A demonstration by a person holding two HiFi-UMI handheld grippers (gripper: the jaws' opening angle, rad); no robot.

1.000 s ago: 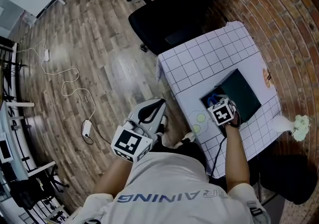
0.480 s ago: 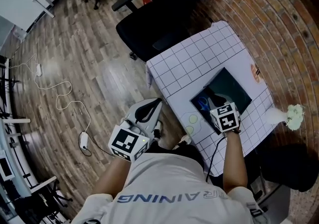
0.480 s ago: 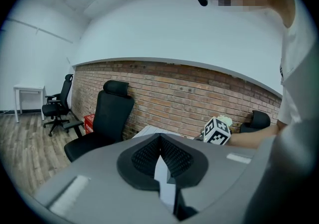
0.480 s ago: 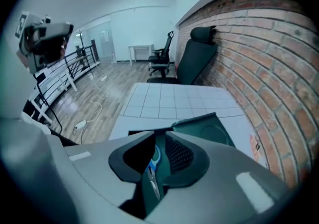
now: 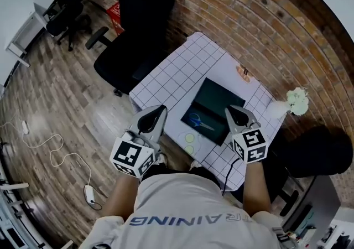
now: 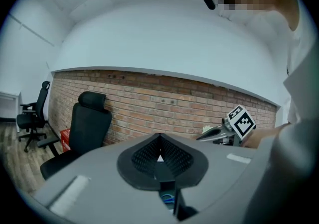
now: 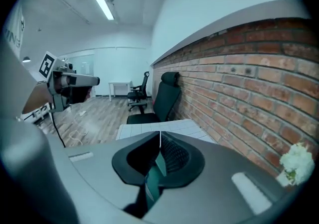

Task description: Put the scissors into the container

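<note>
Blue-handled scissors [image 5: 198, 123] flat in dark green container [image 5: 222, 97]; left tool [image 5: 161, 109] and right tool [image 5: 230, 109] clenched, empty.

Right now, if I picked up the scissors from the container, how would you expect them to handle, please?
The scissors look small and thin, so they are probably light and stiff. They lie flat on the container floor, so they should slide rather than roll. Lifted by one blue handle, the blades might swing open.
</note>
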